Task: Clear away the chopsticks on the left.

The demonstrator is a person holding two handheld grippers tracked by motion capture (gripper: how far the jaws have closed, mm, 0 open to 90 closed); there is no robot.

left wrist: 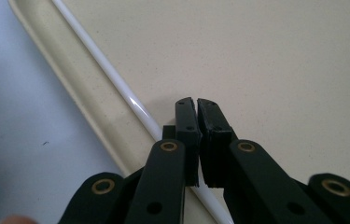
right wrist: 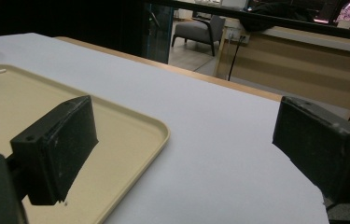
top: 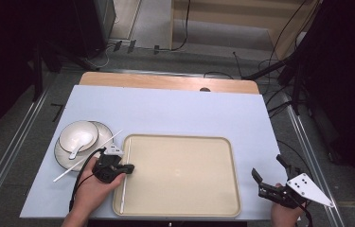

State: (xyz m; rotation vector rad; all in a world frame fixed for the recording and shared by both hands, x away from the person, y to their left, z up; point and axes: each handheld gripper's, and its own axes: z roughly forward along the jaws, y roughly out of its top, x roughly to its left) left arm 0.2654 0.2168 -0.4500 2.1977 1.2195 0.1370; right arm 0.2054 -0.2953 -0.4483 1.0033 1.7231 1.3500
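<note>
From where I'm standing, the left tongs (top: 128,168) are pinched down on a white chopstick (left wrist: 116,81); in the left gripper view the two pads are pressed almost flat together, with the stick running under them and out both sides. That chopstick lies just inside the left rim of the beige tray (top: 222,142), parallel to the edge, near end pointing toward the person.

Looks to me like the step is laying the stick down in the tray. To do it well I'd keep it low and flat against the tray floor before letting go. A thin round stick like that probably rolls or skitters if it's dropped from any height. Easing the pads apart gently should help too, so it doesn't flick sideways.

The right tongs (top: 273,178) sit wide apart and empty off the tray's right near corner, hovering over the pale tabletop (top: 175,113) and touching nothing.

Further out to the left, a second chopstick (top: 73,166) lies slanted on the tabletop, its far end resting across a dark-rimmed plate (top: 64,161). On that plate sits a white bowl (top: 66,131) with a white spoon (top: 81,142) in it. My guess is that stick goes next.
</note>
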